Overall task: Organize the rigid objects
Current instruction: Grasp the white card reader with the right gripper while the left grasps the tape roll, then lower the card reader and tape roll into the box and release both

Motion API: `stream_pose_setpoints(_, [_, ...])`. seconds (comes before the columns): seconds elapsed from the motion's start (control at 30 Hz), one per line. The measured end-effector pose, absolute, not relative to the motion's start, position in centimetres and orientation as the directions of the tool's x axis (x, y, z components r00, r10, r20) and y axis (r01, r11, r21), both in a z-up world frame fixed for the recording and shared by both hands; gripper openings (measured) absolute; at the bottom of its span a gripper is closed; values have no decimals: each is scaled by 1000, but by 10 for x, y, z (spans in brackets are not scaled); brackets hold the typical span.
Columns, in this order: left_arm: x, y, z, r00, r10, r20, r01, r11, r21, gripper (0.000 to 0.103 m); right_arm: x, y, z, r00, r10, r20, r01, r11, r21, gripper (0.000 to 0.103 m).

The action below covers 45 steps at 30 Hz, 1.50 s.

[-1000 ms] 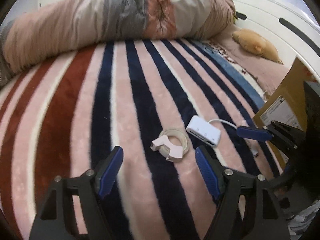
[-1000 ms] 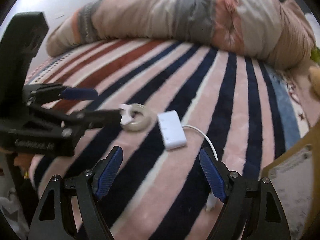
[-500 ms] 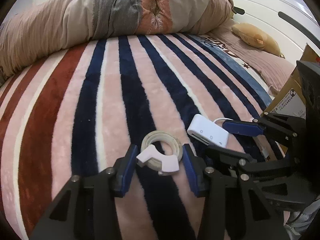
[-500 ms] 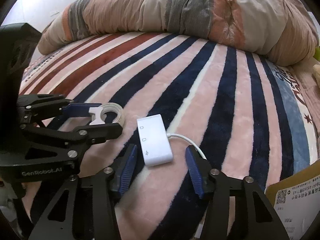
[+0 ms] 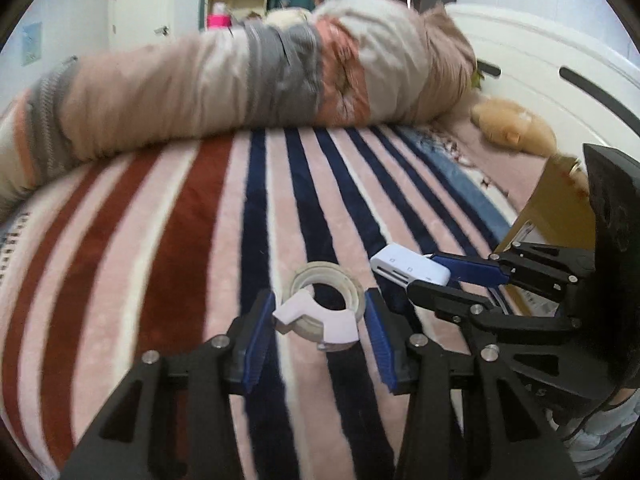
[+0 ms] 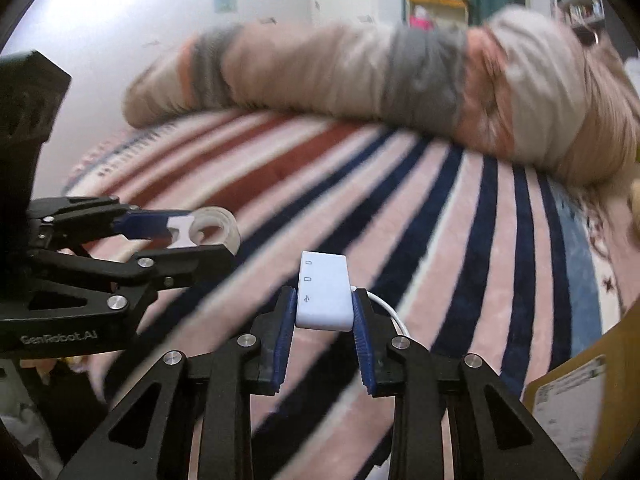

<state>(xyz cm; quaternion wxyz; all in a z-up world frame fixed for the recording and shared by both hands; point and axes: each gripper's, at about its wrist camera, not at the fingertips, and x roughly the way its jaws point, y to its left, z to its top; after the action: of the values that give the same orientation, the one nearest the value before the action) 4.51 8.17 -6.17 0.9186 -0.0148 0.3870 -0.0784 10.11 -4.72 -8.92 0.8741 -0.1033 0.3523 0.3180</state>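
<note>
My left gripper (image 5: 318,322) is shut on a clear tape roll with a white dispenser clip (image 5: 320,310), held above the striped blanket (image 5: 180,264). My right gripper (image 6: 323,322) is shut on a white USB adapter hub (image 6: 323,294) with a white cable (image 6: 386,306) trailing right. The tape roll also shows in the right wrist view (image 6: 208,228) between the left gripper's fingers (image 6: 152,224). The hub also shows in the left wrist view (image 5: 408,268), held by the right gripper's fingers (image 5: 468,272). Both grippers are side by side, close together.
A rolled duvet (image 5: 248,80) lies across the far side of the bed. A cardboard box (image 6: 580,396) stands at the right, also in the left wrist view (image 5: 556,212). A tan plush toy (image 5: 512,128) lies by the white headboard (image 5: 560,64).
Both grippers closed from wide open, the left on the tape roll and the right on the hub. Both objects now look lifted off the blanket, and the views have tilted up.
</note>
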Motion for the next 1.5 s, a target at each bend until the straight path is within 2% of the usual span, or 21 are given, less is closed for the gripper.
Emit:
stream_pose_setpoints(0.2, [-1, 72, 14, 774, -155, -614, 141, 987, -71, 42, 49, -66, -16, 619, 573, -537, -669, 743, 20, 24])
stream_pose_setpoints(0.37, [-16, 38, 63, 801, -254, -542, 243, 966, -93, 42, 20, -107, 29, 683, 584, -439, -649, 761, 4, 24])
stream_pose_setpoints(0.5, [-18, -3, 81, 788, -327, -523, 324, 941, -100, 42, 10, -157, 45, 741, 539, -399, -587, 809, 3, 24])
stream_pose_setpoints(0.67, [-6, -69, 88, 719, -440, -538, 459, 882, -108, 42, 14, -221, 41, 790, 461, -404, -491, 871, 31, 24])
stream_pose_setpoints(0.8, [9, -115, 82, 659, -487, -574, 523, 844, -116, 42, 24, -259, 20, 786, 404, -467, -436, 899, 42, 24])
stream_pose_setpoints(1.07, [33, -168, 61, 594, -472, -652, 554, 827, -95, 42, 41, -286, -21, 735, 345, -583, -406, 914, 29, 24])
stream_pose_setpoints(1.13, [38, -172, 55, 582, -463, -669, 556, 827, -89, 42, 42, -291, -25, 732, 343, -589, -399, 916, 38, 25])
stream_pose_setpoints(1.23, [43, -175, 49, 572, -451, -685, 555, 828, -82, 43, 41, -299, -26, 739, 344, -580, -383, 922, 58, 33])
stream_pose_setpoints(1.5, [63, -190, 38, 540, -425, -726, 560, 826, -67, 43, 38, -307, -19, 759, 331, -561, -357, 932, 67, 34])
